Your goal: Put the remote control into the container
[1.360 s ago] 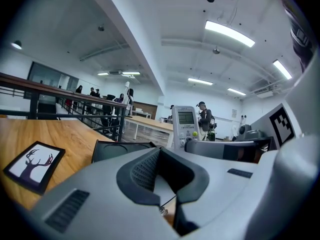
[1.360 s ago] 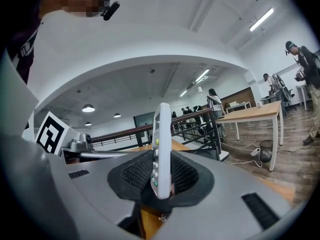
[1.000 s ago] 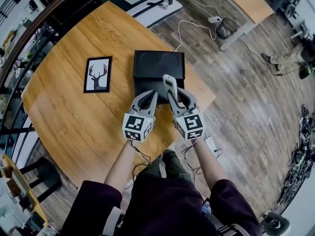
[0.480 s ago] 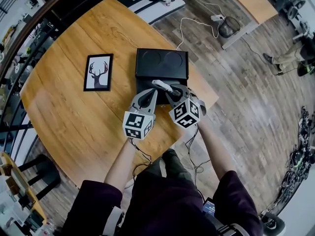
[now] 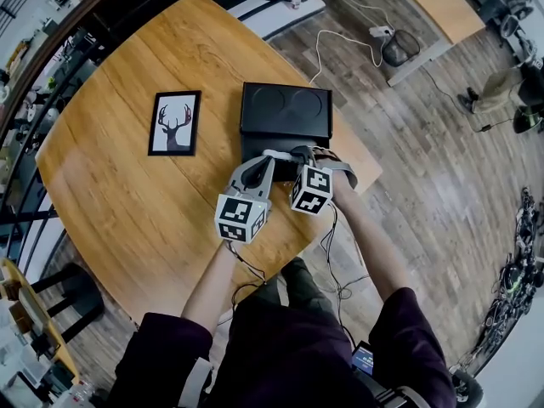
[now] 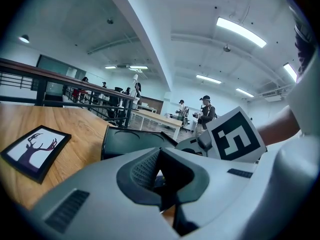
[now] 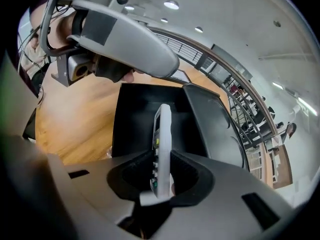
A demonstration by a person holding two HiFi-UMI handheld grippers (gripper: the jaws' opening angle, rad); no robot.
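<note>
the person is reaching both bare forearms forward from dark sleeves over the wooden counter (image 5: pixel 127 202), bringing the 2 tools close together at the near edge of the black container (image 5: pixel 285 113). the right forearm is slanting in from the right and the wrist is rolling inward, so the right hand-held gripper (image 5: pixel 293 153) is pointing leftward across the container's open front. its jaws are clamping on the white remote control (image 5: pixel 274 154), which is standing on edge between the pads in the right gripper view (image 7: pixel 162 144) and sticking out ahead of the right hand-held gripper (image 7: pixel 161 176), above the container's dark interior (image 7: pixel 135 119) and not yet resting in it. the left forearm is running nearly straight ahead, holding the left hand-held gripper (image 5: pixel 257 167) just beside the right one, its tip at the container's near wall. in the left gripper view the left hand-held gripper (image 6: pixel 160 176) is showing its jaws drawn together with nothing between them, and the container (image 6: pixel 130 141) is lying just beyond. a framed deer picture (image 5: pixel 175 123) is lying flat on the counter, left of the container and apart from it.
</note>
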